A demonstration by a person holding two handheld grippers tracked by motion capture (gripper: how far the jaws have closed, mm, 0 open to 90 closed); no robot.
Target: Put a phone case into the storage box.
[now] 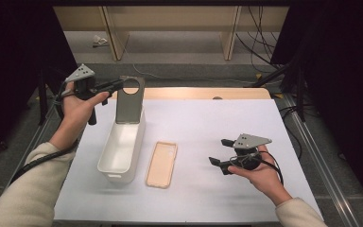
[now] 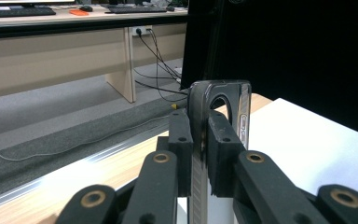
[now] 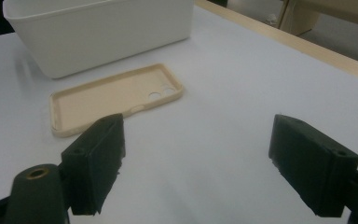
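Note:
My left gripper [image 1: 117, 85] is raised over the far end of the white bin [image 1: 105, 152] and is shut on a dark grey phone case [image 1: 130, 105]. The case hangs upright, its round camera hole at the top and its lower end inside the bin. In the left gripper view the two pads [image 2: 182, 140] pinch the case's edge [image 2: 197, 100]. A beige phone case [image 1: 161, 164] lies flat on the white table, just right of the bin. My right gripper [image 1: 219, 151] hovers to the right of it, open with nothing between its jaws. The right gripper view looks past the open gripper [image 3: 196, 154] at the beige case [image 3: 107, 98] and the bin [image 3: 102, 28].
The white table surface [image 1: 208, 118] ends in a wooden strip along its far edge [image 1: 194, 93]. Beyond that are grey floor, desk legs and loose cables. Black curtains stand on both sides.

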